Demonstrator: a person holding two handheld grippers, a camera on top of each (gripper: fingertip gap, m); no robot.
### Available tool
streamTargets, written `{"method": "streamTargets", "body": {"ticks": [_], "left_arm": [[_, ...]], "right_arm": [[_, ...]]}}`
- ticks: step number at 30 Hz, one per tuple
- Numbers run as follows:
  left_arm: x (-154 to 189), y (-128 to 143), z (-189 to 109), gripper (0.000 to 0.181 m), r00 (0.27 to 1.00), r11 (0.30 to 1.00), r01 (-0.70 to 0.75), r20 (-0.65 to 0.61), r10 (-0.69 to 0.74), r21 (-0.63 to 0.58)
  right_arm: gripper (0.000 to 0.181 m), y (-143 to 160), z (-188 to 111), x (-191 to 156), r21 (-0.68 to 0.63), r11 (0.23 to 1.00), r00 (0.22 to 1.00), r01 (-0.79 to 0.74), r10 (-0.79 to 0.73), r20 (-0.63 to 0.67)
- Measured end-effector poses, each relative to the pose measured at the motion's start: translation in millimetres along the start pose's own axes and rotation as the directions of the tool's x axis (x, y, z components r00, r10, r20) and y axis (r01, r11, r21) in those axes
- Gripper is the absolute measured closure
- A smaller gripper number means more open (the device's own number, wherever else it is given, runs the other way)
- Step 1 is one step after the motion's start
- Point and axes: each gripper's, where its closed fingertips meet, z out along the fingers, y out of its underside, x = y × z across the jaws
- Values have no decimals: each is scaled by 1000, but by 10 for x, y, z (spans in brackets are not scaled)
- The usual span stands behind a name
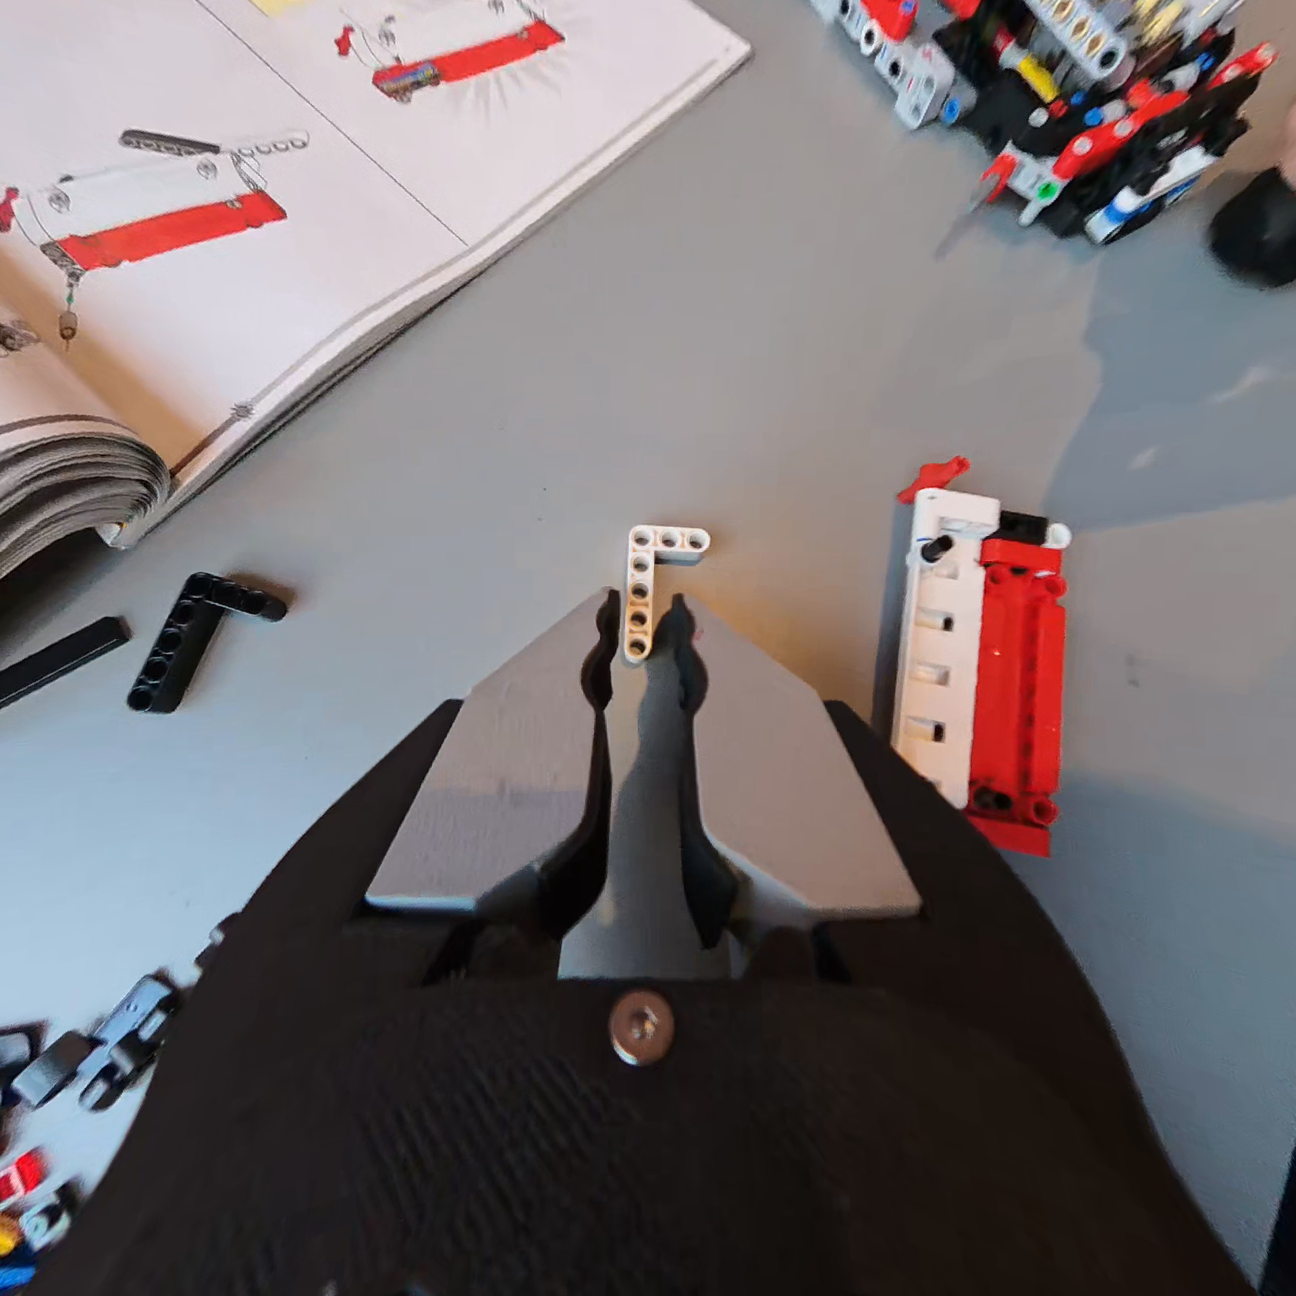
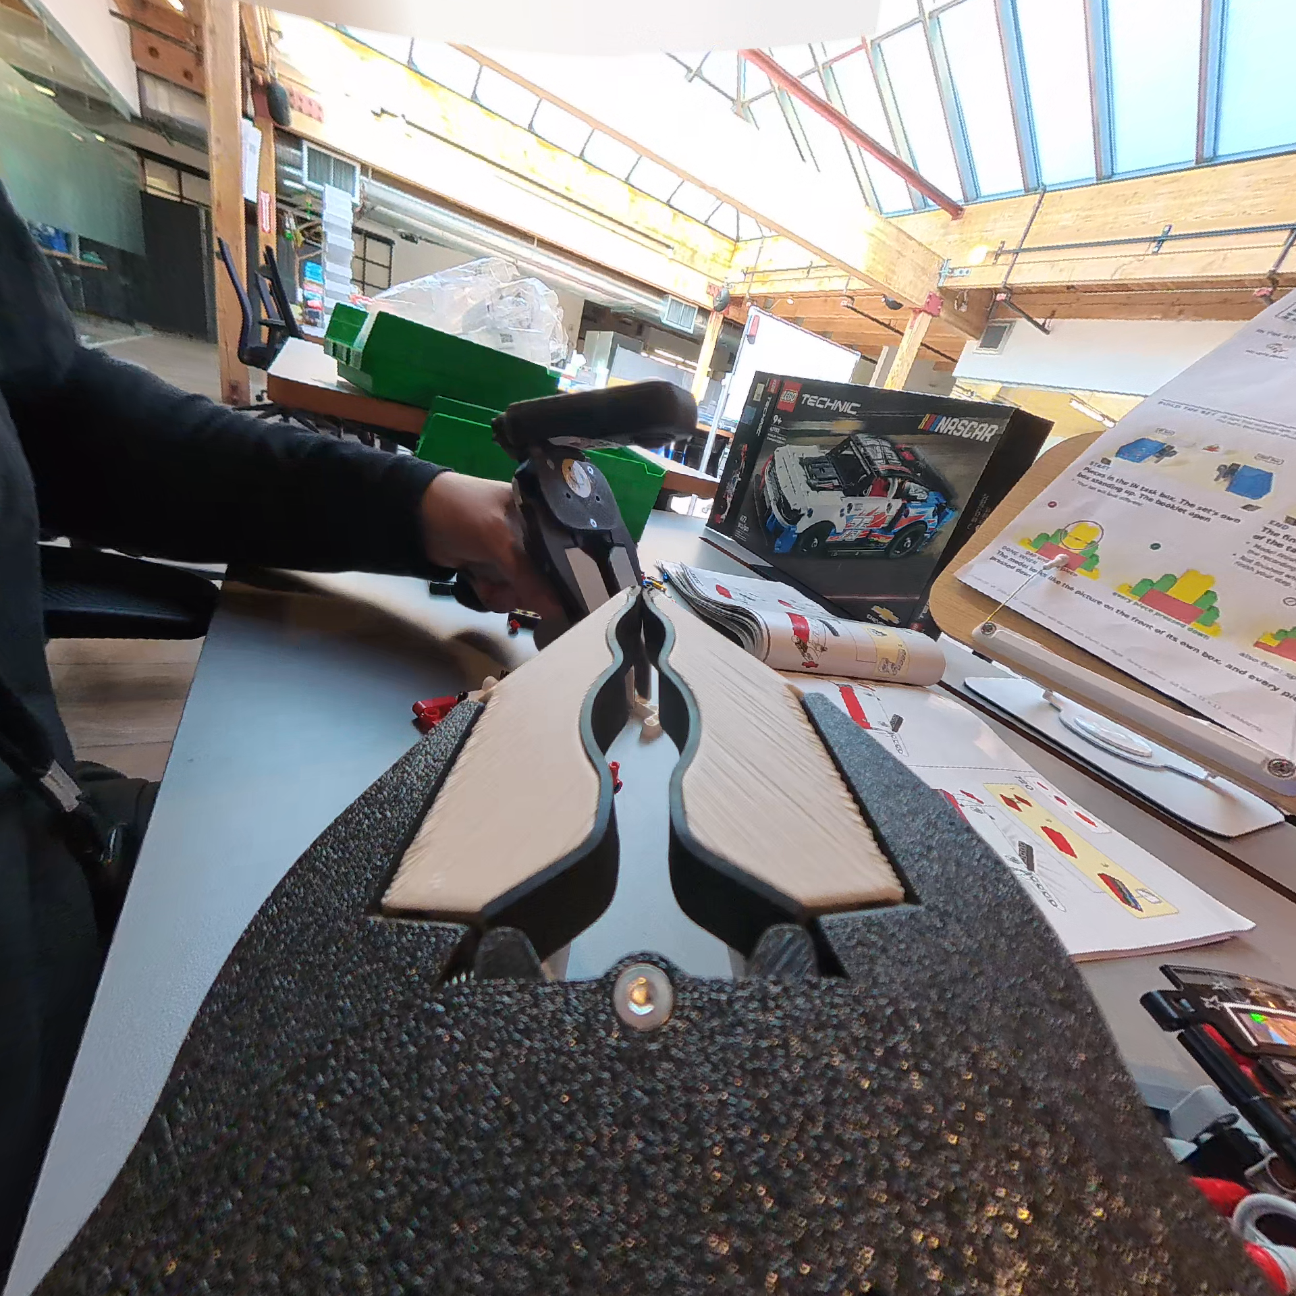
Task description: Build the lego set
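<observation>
Left claw: tips slightly apart, straddling the long leg of a white L-beam lying on the grey table; whether they grip it cannot be told. Right of the claw lies a red-and-white subassembly; left of it a black L-beam; far ahead-left the open booklet; far ahead-right the part-built car.

Right claw: tips pressed nearly together, nothing between them. Only this view shows the set box ahead-right, the green bins ahead-left, and the left claw held in a hand.
</observation>
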Motion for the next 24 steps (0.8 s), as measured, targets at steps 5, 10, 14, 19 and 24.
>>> {"method": "streamTargets", "body": {"ticks": [5, 10, 14, 19, 24], "left_arm": [[-81, -2, -304, 168, 998, 997, 42, 53, -45, 60], [-99, 315, -782, 168, 975, 979, 168, 129, -183, 118], [-454, 800, -1338, 166, 843, 909, 339, 351, -408, 241], [-922, 1351, -2078, 162, 630, 828, 431, 537, -561, 358], [-824, 1038, -1805, 161, 803, 889, 371, 390, -452, 268]], "right_arm": [[181, -5, 7, 21, 9, 1000, 1000, -21, 21, 5], [181, -13, 0, 21, 13, 1000, 1000, -20, 20, 5], [181, -12, 5, 19, 13, 1000, 1000, -21, 21, 8], [181, -5, 16, 18, 10, 1000, 1000, -19, 19, 7], [181, 10, 29, -4, -2, 1000, 1000, 5, -5, 4]]}}
